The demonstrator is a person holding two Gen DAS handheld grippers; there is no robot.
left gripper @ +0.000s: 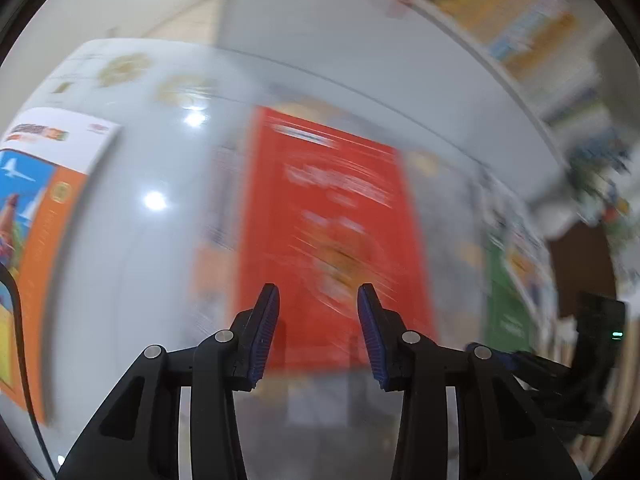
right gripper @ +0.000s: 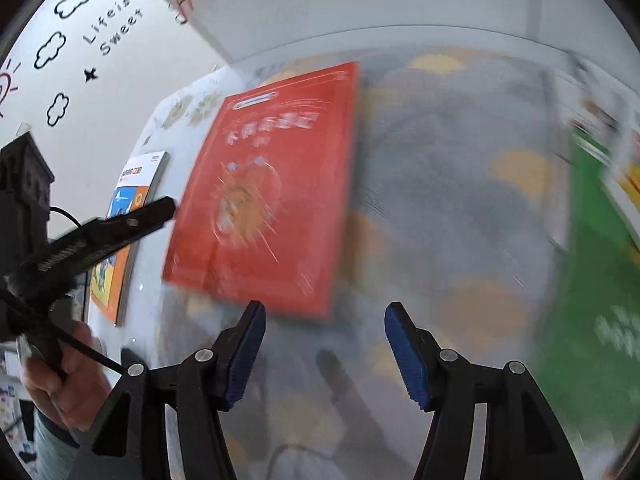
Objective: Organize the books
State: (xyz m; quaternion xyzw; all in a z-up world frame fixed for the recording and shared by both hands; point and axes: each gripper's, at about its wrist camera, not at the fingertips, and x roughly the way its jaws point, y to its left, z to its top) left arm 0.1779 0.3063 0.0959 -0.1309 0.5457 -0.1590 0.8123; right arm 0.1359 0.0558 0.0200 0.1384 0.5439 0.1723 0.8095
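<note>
A thin red book lies flat on the glossy white table, both the left gripper and right gripper hovering open and empty above it; it looks light, floppy and slippery, best pinched at an edge.

Left gripper tilted downward, fingers apart (nothing between), right gripper likewise, wider
</note>
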